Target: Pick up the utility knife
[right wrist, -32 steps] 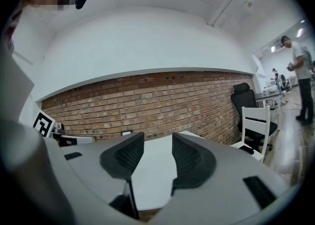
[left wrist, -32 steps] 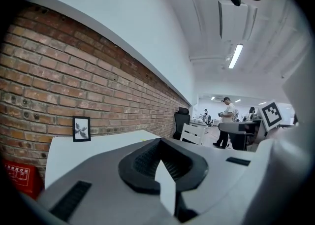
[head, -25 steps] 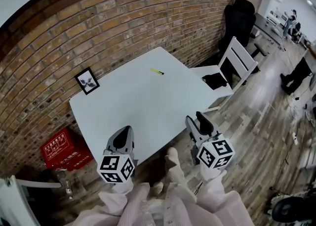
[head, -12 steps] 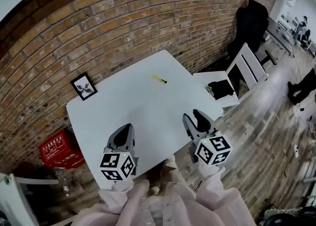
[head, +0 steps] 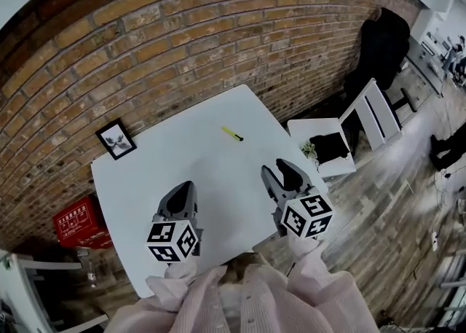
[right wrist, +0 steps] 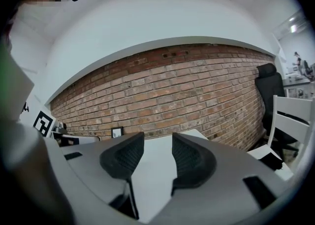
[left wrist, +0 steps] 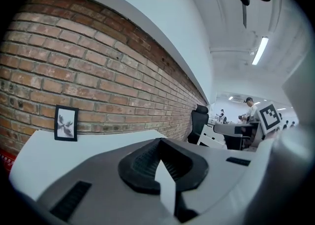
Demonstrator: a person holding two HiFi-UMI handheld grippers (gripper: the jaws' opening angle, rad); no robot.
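A yellow utility knife [head: 232, 133] is seen lying flat on the white tabletop [head: 175, 160], near its far edge and close to the brick wall [head: 182, 40]. A small framed picture [head: 115, 139] is stood at the tabletop's far left corner, against the wall and well apart from the knife. Both tools are held above the near side of the tabletop, well short of the knife. The left hand-held gripper [head: 186, 189] is shown with its dark pads pressed together at the tips, nothing being caught between them. The right hand-held gripper [head: 277, 170] is shown with its jaws spread, only bare tabletop being visible in the gap. A white chair [head: 342, 138] is placed beside the tabletop's right edge, and a red crate [head: 79, 222] is set on the floor at the left.
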